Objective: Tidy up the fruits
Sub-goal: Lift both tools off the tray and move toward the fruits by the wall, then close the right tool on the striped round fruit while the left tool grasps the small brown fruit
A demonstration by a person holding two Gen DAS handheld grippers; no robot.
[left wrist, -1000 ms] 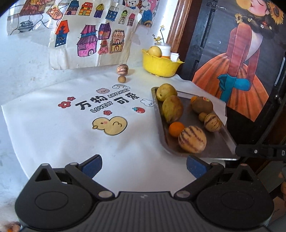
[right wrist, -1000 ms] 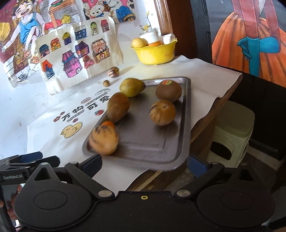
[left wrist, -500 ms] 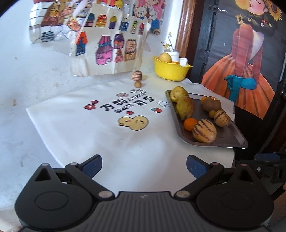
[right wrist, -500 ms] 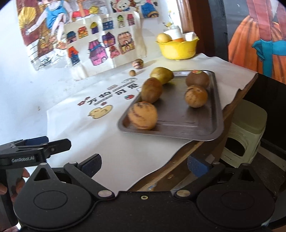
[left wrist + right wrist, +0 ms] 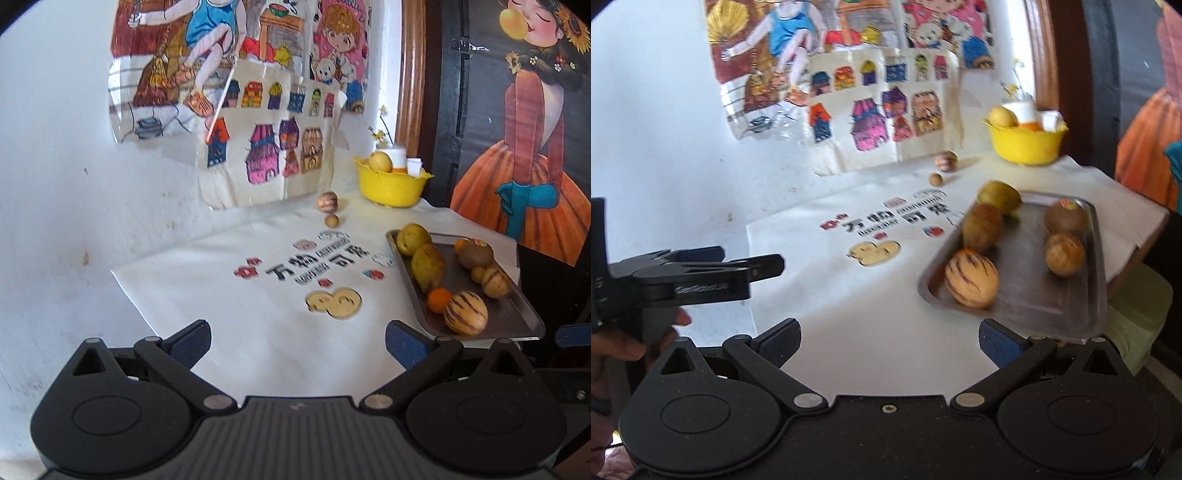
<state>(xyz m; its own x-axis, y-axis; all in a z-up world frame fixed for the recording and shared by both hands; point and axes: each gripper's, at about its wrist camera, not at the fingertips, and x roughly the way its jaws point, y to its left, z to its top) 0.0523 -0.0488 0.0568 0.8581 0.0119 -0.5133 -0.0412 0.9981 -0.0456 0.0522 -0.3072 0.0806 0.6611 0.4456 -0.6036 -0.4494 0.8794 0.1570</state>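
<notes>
A metal tray (image 5: 517, 314) (image 5: 1030, 295) at the table's right edge holds several fruits: a striped melon (image 5: 465, 313) (image 5: 971, 277), a small orange (image 5: 439, 300), two pears (image 5: 427, 265) (image 5: 982, 227), a kiwi (image 5: 475, 253) (image 5: 1065, 218). A yellow bowl (image 5: 391, 188) (image 5: 1027, 142) with fruit stands at the back. A striped fruit (image 5: 327, 202) (image 5: 945, 161) and a small brown one (image 5: 331, 220) (image 5: 935, 179) lie loose on the cloth. My left gripper (image 5: 297, 343) and right gripper (image 5: 888, 341) are both open, empty, near the front edge.
A white printed cloth (image 5: 229, 295) covers the table. Coloured drawings (image 5: 266, 147) hang on the white wall behind. In the right wrist view the left gripper's body (image 5: 694, 280) and a hand (image 5: 613, 343) show at left. A green stool (image 5: 1137, 314) stands beside the table.
Both grippers have pulled back and up from the table, so the tray and fruits look smaller and farther away. Nothing on the table moved.
</notes>
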